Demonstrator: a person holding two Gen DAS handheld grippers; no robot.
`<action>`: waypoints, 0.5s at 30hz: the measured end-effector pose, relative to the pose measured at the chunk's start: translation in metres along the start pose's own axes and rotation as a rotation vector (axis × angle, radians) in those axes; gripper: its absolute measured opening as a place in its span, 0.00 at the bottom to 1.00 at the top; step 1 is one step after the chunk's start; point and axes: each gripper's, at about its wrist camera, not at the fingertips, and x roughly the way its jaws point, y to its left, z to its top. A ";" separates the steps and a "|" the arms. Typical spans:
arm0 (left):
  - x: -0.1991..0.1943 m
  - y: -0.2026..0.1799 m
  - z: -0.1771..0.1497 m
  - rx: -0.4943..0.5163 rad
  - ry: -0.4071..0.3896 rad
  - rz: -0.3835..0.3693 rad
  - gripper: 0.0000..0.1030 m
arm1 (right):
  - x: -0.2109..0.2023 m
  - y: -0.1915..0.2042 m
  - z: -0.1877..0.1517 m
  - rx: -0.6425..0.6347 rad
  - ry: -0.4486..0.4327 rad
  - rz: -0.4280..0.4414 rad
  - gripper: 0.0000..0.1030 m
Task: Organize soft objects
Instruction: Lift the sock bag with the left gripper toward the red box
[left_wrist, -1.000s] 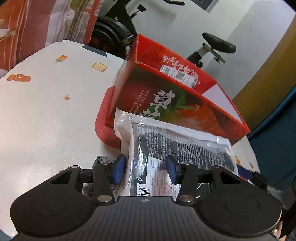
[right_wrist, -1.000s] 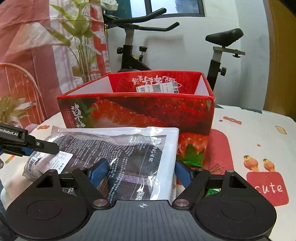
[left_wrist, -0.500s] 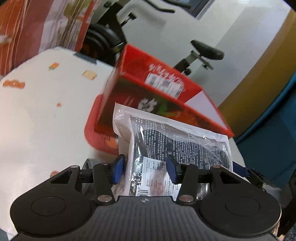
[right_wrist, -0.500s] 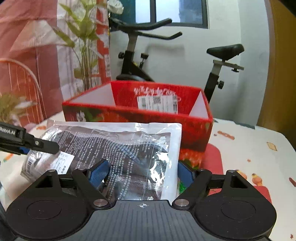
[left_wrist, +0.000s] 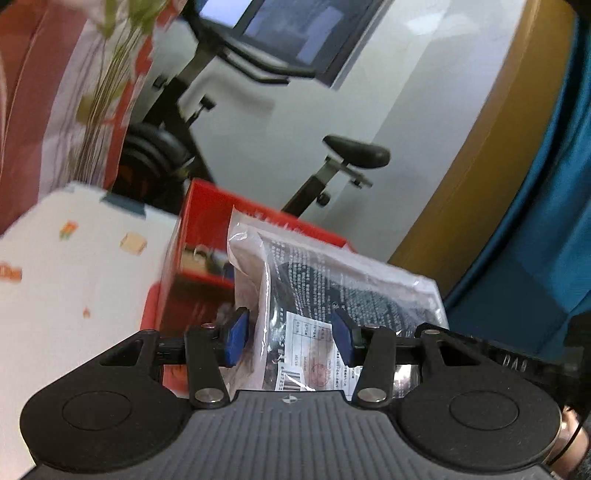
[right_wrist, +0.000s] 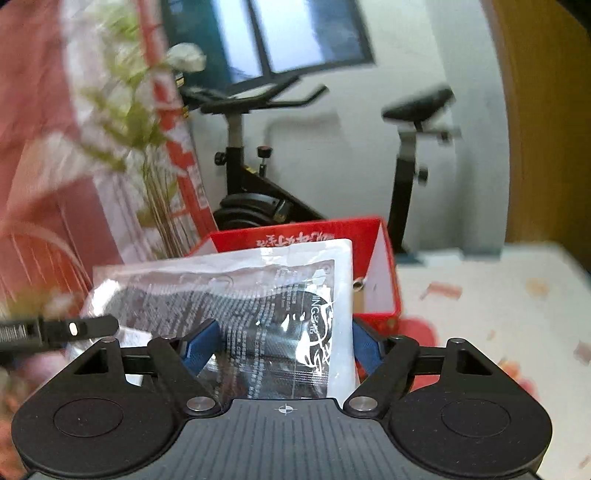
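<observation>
A clear plastic bag with a dark folded garment inside (left_wrist: 332, 295) is held between both grippers, lifted above the near wall of the red strawberry box (left_wrist: 207, 206). My left gripper (left_wrist: 290, 338) is shut on one end of the bag. My right gripper (right_wrist: 284, 343) is shut on the other end of the bag (right_wrist: 266, 302). The red box (right_wrist: 376, 258) stands open behind the bag in the right wrist view; the bag hides most of its inside. The left gripper's finger (right_wrist: 74, 328) shows at the left of that view.
The box stands on a white table with cartoon prints (left_wrist: 74, 280) and a red mat (right_wrist: 417, 332). An exercise bike (right_wrist: 258, 177) stands behind the table by the white wall. A plant (right_wrist: 147, 155) and red-white curtain are at the left.
Both grippers have lifted the bag up and tilted it toward the box opening. The box now sits lower in both views, and its open top is visible.
</observation>
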 end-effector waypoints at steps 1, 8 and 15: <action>0.000 -0.002 0.000 0.016 -0.003 0.002 0.56 | 0.002 -0.005 0.003 0.048 0.010 0.019 0.71; -0.008 0.004 -0.012 -0.034 -0.007 -0.005 0.56 | 0.002 0.003 0.000 -0.015 0.005 -0.001 0.62; -0.013 0.009 -0.008 -0.027 0.010 0.031 0.42 | 0.001 0.015 0.007 -0.171 0.009 0.003 0.42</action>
